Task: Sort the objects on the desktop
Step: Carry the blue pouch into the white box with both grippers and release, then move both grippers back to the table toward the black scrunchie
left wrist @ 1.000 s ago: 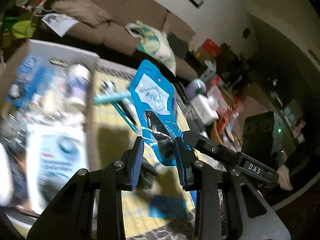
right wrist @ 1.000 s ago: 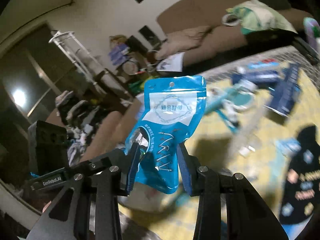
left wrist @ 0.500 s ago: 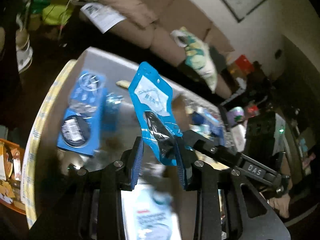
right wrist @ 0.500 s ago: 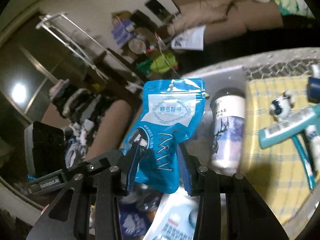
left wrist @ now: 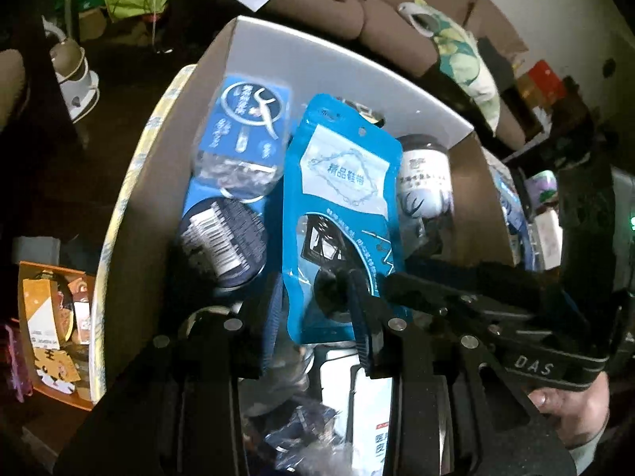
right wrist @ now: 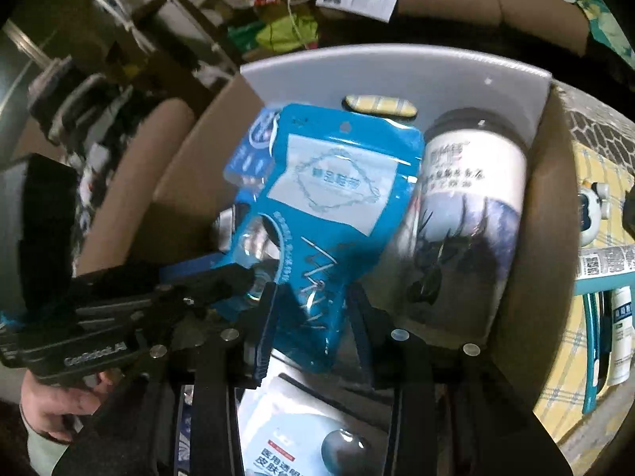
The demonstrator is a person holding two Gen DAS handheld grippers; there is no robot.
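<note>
Left wrist view: the glossy blue plastic pouch with the white label panel (left wrist: 341, 214) hangs over the open cardboard box with pale inner walls (left wrist: 317, 59), its lower end pinched between the pads of the left gripper (left wrist: 317, 313). Coming in from the right, the right gripper (left wrist: 349, 277) clamps the same end, and in the right wrist view the jaws of that gripper (right wrist: 313, 317) are closing on the pouch (right wrist: 333, 206).

So this looks like the drop-off step: pouch carried to the box and poised above what is already in there, a white cylindrical can with a dark lid and deer print (right wrist: 468, 214) and a blue blister card with a round black tin (left wrist: 238, 182). Next both grips need to let go together, with the pouch low enough to land flat, clear of the can.

Writing now: the pouch label reads 精品鞋带, "DAS" shows on one gripper body, and the other's white lettering is too blurred to read.
</note>
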